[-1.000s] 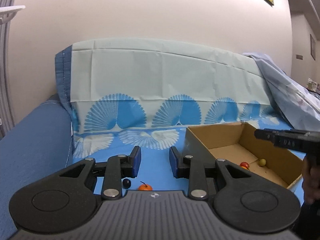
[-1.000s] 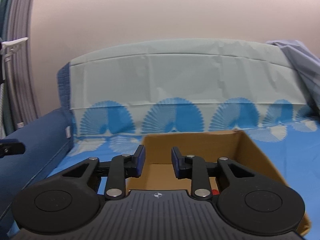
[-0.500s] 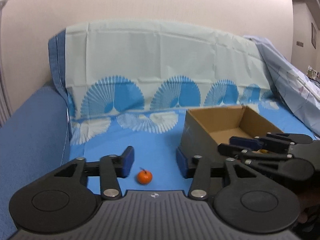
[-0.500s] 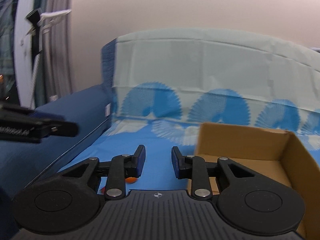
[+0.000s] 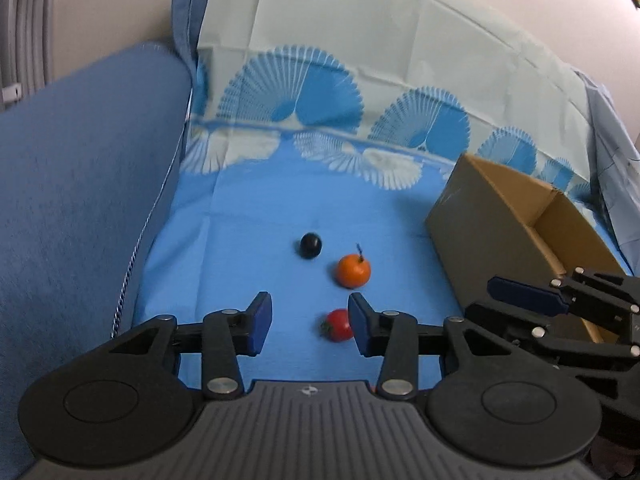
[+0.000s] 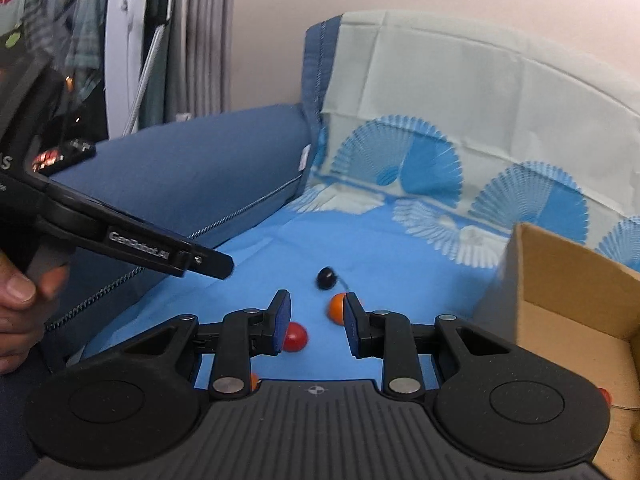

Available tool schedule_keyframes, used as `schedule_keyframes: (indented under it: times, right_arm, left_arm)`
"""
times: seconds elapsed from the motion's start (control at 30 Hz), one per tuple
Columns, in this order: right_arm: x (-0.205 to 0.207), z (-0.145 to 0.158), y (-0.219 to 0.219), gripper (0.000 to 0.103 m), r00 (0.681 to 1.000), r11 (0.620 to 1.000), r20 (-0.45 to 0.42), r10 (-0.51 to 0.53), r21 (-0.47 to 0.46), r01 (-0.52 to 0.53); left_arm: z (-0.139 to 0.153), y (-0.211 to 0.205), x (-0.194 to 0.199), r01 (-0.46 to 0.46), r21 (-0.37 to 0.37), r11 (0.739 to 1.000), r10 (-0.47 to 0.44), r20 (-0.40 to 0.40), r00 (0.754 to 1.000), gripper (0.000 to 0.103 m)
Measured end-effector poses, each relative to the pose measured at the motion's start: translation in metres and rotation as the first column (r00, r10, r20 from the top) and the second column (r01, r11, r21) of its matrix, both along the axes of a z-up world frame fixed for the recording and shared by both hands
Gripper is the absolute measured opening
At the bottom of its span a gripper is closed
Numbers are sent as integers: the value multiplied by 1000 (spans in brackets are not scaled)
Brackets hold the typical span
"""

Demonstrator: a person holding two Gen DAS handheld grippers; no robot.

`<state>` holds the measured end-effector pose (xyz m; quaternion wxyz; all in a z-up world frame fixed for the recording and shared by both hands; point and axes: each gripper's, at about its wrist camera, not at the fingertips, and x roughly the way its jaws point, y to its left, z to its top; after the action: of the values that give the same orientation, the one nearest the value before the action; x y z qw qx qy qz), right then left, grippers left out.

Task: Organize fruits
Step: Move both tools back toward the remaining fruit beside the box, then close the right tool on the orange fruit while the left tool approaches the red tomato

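Observation:
Three small fruits lie on the blue sheet: a dark one [image 5: 310, 245], an orange one [image 5: 353, 270] with a stem, and a red one [image 5: 337, 325]. My left gripper [image 5: 310, 326] is open above the sheet, the red fruit just beside its right finger. My right gripper [image 6: 316, 322] is open and empty; the red fruit [image 6: 295, 337] shows by its left finger, the orange one [image 6: 337, 308] by its right finger, the dark one [image 6: 327, 278] beyond. An open cardboard box [image 5: 520, 216] stands to the right, also seen in the right wrist view [image 6: 560, 280].
A blue sofa arm [image 5: 80, 168] rises on the left. A pale cloth with blue fans [image 5: 360, 60] covers the backrest. Another small orange fruit [image 6: 253, 380] peeks out under my right gripper's body. A red fruit [image 6: 605, 396] lies in the box.
Both grippers have tilted down and swung left toward the loose fruits. The dark and red fruits have come into view. Both grippers' jaws have stayed open, the left a little wider.

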<state>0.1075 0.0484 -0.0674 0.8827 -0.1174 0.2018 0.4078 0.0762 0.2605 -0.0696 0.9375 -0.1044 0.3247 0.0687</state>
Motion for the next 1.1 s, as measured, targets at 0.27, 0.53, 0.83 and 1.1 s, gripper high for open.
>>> schedule_keyframes:
  times: [0.27, 0.53, 0.83, 1.1]
  right_arm:
    - [4, -25, 29, 40, 997, 994, -69, 39, -97, -46]
    - [2, -53, 60, 54, 969, 969, -207, 132, -180, -170]
    - [-9, -68, 71, 36, 972, 957, -194, 136, -227, -179]
    - [-12, -58, 54, 36, 991, 962, -121, 48, -261, -79]
  left_arm:
    - [-11, 12, 9, -16, -71, 997, 14, -27, 1000, 47]
    - [-35, 24, 38, -23, -172, 985, -4, -154, 988, 48]
    - [-35, 20, 40, -16, -158, 987, -9, -154, 988, 48]
    - [-33, 13, 42, -8, -133, 991, -13, -151, 988, 48]
